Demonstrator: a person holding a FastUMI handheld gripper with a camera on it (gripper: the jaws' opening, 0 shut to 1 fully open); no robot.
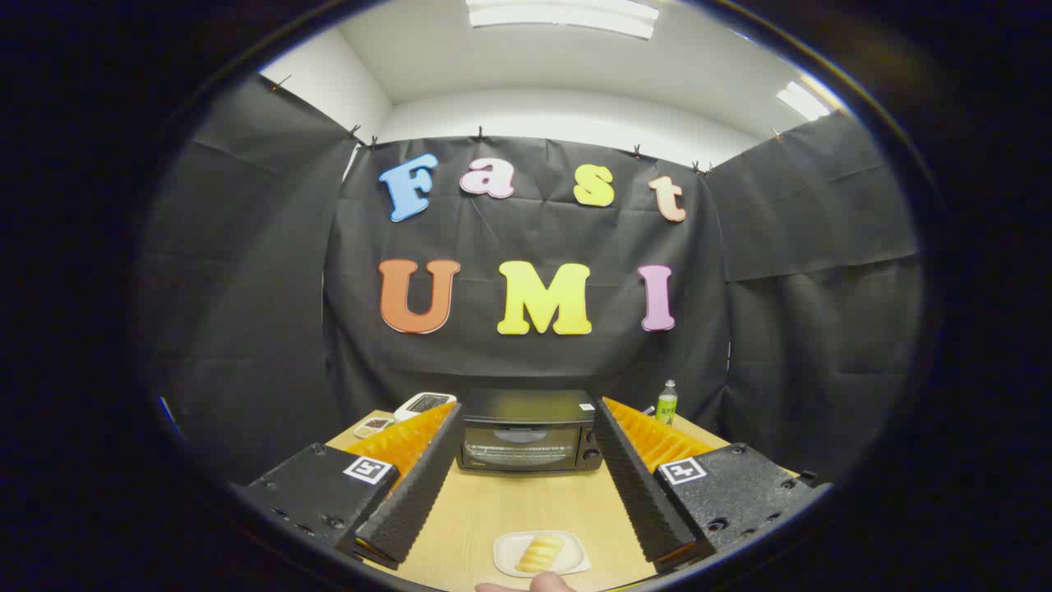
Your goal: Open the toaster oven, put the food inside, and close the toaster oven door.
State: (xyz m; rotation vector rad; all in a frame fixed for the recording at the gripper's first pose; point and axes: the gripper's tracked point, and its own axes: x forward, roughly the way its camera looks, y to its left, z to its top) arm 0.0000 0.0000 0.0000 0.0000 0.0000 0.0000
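A black toaster oven (529, 432) stands at the far end of the wooden table (526, 506), its glass door closed. It sits beyond and between my two fingertips. A small white plate (503, 552) lies close below, between the finger bases, with a ridged yellow pastry (539, 552) on it. My gripper (528, 415) is open wide, held above the table with nothing between its black ribbed fingers (411, 493). A person's fingertip (549, 583) shows just below the plate.
A green-labelled bottle (666, 402) stands right of the oven, past the right finger. Two white devices lie left of the oven: a larger one (424, 404) and a smaller one (373, 426). Black cloth walls close off the table on three sides.
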